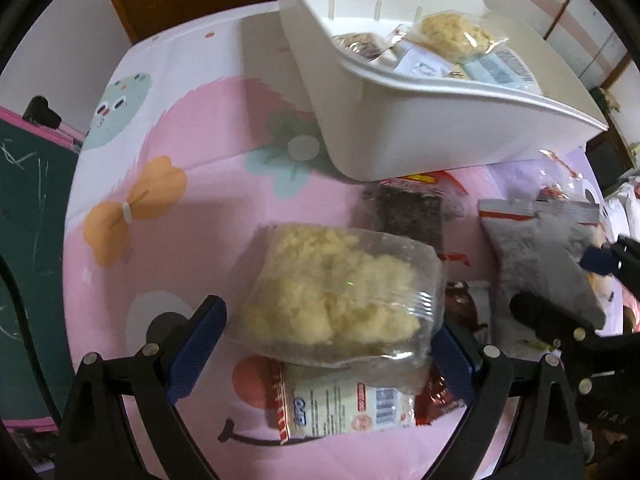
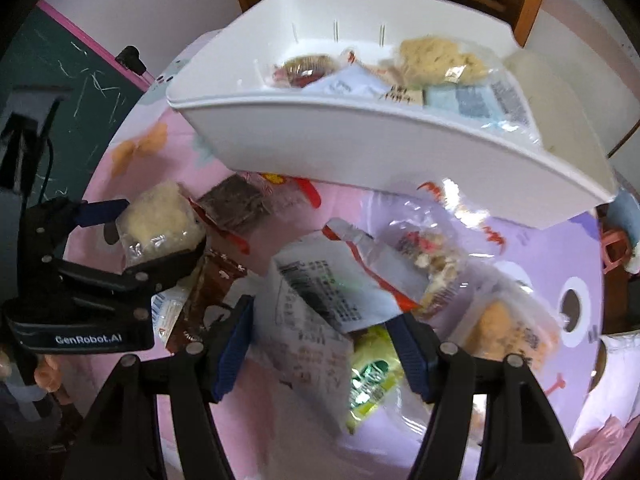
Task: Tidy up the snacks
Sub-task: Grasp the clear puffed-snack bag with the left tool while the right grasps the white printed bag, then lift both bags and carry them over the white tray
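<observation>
Puffed-rice snack pack [image 1: 340,296] lies between the left gripper's [image 1: 332,344] spread fingers, grey pouch [image 2: 316,312] between the right's [image 2: 324,348]

White bin [image 1: 420,120], pale-yellow clear-wrapped snack [image 1: 340,292], pink cartoon-print cloth [image 1: 200,128], blue-padded black gripper [image 1: 324,344].

The bin [image 1: 420,128] is smooth white plastic with a soft sheen. The puffed snack pack [image 1: 340,296] wears clear, glossy, crinkled film. The printed cloth [image 1: 192,120] over the desk looks matt and lightly creased. The gripper pads [image 1: 200,336] are blue and ribbed, the arms matt black plastic with bright metal rivets. The grey pouch [image 2: 320,304] looks matt and papery
</observation>
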Demonstrator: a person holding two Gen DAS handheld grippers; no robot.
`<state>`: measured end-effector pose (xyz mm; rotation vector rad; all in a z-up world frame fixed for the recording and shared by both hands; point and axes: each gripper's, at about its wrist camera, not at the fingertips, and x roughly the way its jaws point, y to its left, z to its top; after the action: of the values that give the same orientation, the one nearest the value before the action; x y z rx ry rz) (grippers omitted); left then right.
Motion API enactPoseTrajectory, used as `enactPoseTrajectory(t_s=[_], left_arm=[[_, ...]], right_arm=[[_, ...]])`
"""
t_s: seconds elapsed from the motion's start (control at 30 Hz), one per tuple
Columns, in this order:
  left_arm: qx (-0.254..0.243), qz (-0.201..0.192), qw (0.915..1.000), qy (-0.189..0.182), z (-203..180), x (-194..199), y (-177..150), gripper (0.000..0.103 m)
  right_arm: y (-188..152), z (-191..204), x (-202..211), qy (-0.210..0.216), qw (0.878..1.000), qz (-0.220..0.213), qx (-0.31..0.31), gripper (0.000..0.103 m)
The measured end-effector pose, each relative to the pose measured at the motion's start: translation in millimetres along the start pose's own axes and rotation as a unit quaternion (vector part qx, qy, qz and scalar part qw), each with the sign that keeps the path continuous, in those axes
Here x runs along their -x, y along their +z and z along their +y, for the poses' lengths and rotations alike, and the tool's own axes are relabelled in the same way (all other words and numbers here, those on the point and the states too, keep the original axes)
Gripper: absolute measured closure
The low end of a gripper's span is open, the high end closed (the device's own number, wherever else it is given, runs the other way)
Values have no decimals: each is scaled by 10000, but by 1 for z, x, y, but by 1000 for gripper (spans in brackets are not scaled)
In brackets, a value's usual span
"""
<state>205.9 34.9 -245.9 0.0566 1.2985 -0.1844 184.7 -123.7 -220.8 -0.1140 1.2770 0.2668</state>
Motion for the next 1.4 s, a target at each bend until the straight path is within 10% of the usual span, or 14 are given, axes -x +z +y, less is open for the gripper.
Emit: enactPoseTrajectory(t_s=[0.5,1.4], left_arm=[[43,-478,9979,427,4,15,-13,45],[-597,-2192,9735,257,-55,223,-52,48]], right_arm=[[-11,-1,0,37,9998,-182,60,48],[-43,2,167,-429,9843,-1707,140,48]])
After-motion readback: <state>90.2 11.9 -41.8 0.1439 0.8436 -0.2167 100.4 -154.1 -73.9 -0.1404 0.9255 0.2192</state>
